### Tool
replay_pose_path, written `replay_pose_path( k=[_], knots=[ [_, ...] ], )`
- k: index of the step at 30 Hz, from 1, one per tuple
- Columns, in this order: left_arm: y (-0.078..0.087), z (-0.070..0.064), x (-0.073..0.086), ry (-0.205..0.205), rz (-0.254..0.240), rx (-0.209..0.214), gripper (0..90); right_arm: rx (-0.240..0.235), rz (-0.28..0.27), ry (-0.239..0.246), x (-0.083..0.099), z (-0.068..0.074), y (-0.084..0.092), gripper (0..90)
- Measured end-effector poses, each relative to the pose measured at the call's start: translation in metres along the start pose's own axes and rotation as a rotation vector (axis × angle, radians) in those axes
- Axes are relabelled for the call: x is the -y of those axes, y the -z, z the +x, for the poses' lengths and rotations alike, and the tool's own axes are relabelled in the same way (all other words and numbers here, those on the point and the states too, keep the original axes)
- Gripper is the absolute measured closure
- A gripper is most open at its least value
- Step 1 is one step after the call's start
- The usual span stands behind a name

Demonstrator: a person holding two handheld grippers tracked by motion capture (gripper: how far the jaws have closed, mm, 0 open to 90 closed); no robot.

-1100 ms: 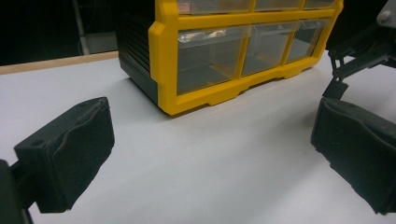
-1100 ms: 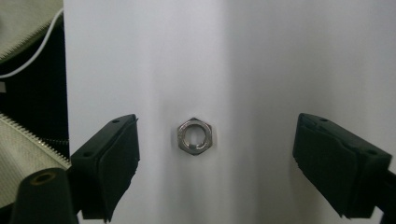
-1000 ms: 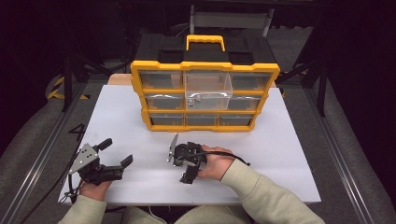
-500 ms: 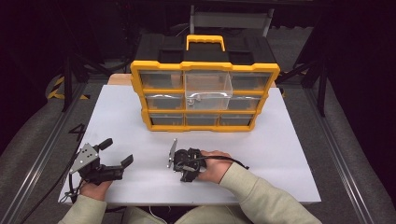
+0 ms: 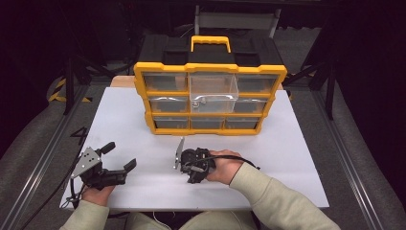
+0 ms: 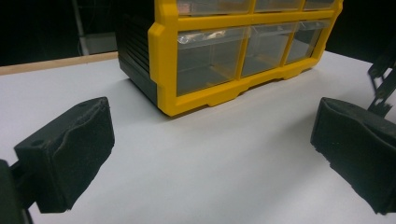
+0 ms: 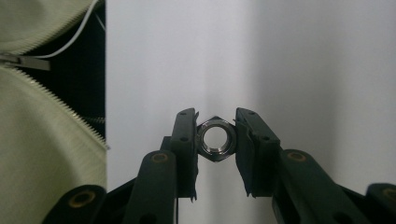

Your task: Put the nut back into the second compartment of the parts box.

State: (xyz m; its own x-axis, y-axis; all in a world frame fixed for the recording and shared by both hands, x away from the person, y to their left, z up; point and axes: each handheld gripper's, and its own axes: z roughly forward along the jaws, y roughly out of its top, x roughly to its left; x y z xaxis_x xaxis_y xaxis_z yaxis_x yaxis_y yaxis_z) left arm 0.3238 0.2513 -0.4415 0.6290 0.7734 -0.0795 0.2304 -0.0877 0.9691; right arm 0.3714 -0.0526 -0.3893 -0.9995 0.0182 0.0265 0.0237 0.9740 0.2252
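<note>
The right tongs have just been closing and now pinch a steel hex nut between their two black pads, one pad at the nut's 9 o'clock flat, the other at its 3 o'clock flat, the bore facing the camera that rides on them. In the high view the right tongs lie low over the near middle of the bench, held by the right hand; the nut itself is too small to make out there, though it seems to sit at the tip that points toward 9 o'clock.

The left tongs stand spread wide with nothing between them, only bare white bench showing in the gap. In the high view the left tongs rest at the bench's 7 o'clock corner, well apart from the right tongs, which lie at their 3 o'clock.

At 12 o'clock from both stands a yellow-and-black parts organizer with clear drawers and a yellow handle. Its centre drawer is pulled forward, proud of the frame.

The bench is a plain white sheet over a wooden top. Behind the organizer the room is dark, with a metal chair frame at 12 o'clock and grey floor down both sides.
</note>
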Motion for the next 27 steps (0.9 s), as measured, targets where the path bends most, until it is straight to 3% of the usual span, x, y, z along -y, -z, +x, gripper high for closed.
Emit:
replay_pose_path(
  k=[9, 20, 27],
  knots=[
    [0.0, 0.0, 0.0, 0.0, -0.001, 0.002, 0.4, 0.008, 0.011, 0.024, -0.004, 0.008, 0.048, 69.9],
    [-0.001, 0.0, 0.0, 0.001, -0.001, 0.001, 0.4, 0.007, 0.012, 0.029, -0.006, 0.007, 0.092, 69.9],
    [-0.001, 0.0, 0.0, 0.001, -0.001, 0.004, 0.5, 0.031, 0.018, 0.039, -0.012, 0.008, 0.123, 69.9]
  ],
)
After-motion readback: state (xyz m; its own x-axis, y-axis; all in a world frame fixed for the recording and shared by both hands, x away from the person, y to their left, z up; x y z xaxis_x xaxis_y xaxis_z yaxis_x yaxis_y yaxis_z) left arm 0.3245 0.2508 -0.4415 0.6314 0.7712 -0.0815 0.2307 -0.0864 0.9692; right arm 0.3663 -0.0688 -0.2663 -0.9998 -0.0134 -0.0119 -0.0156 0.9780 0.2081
